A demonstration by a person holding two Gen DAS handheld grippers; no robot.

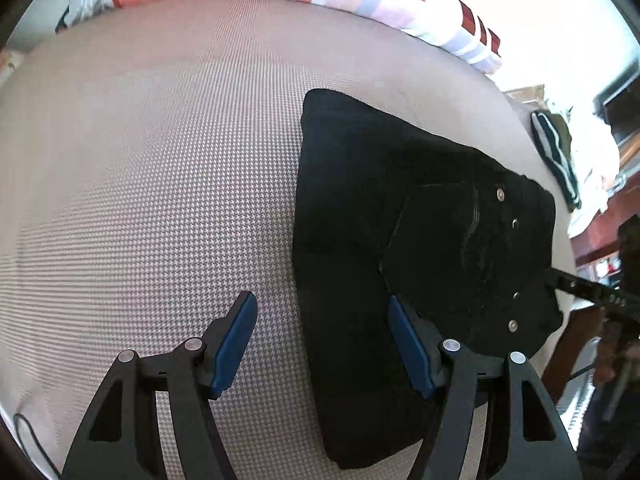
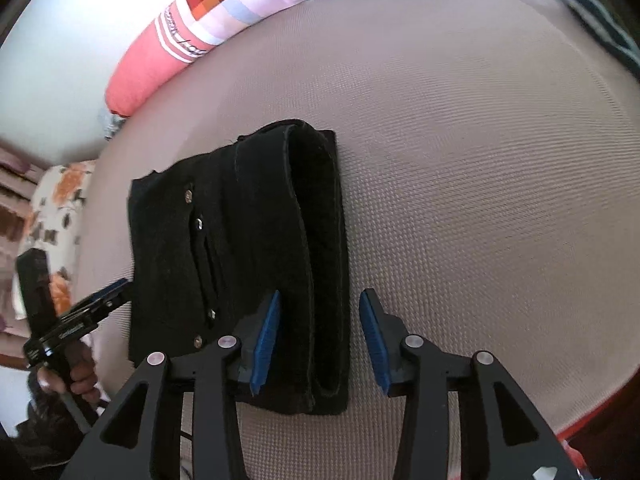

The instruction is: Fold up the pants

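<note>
Both tongs, left (image 1: pixel 322 344) and right (image 2: pixel 318 340), hang spread and empty over the black pants (image 2: pixel 240 248), which lie mid-frame on the bed (image 2: pixel 480 200) as a compact stack, so folding looks nearly or fully done.

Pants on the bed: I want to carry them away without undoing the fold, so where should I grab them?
Grip the pants at the thick rolled fold edge, coming from the bare bed side. There the layers stack into one rounded bundle, while the buttoned side lies flat and thin.
</note>
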